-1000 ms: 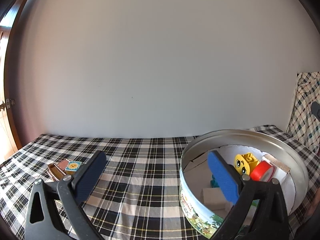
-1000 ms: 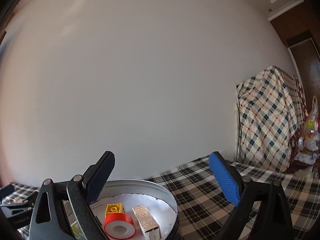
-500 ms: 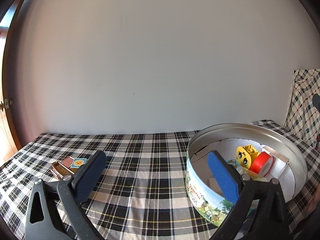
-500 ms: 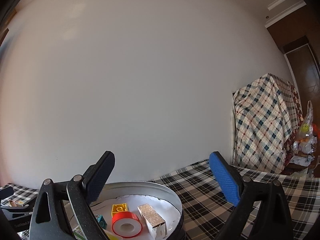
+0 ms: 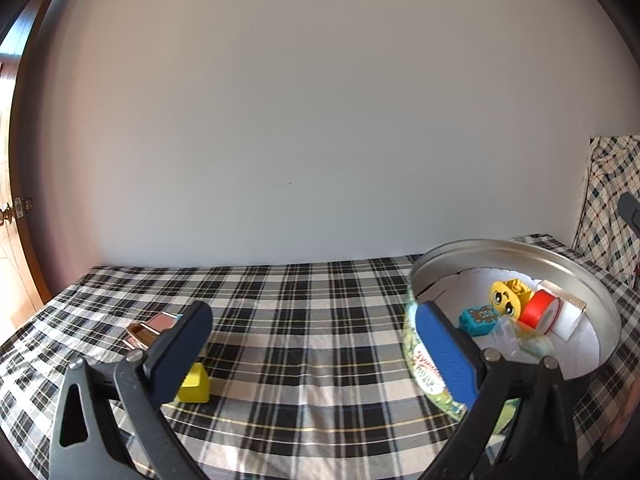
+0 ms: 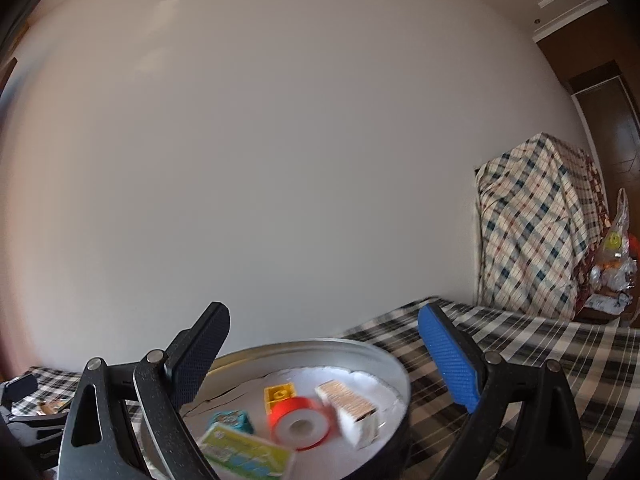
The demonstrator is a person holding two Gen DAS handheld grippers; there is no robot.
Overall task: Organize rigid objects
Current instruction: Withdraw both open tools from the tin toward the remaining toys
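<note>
**Sorting toys into a round tin**

Covering the table is a black and white checked cloth. On it, at the right, sits a big round tin. Inside the tin lie a red tape roll, a yellow face block, a small white box and a little blue block. A small yellow block sits on the cloth, well apart from the tin, just beside the left hand-held gripper. That gripper is wide and holds nothing. The right hand-held gripper hangs above the tin, wide too and holding nothing.
</note>
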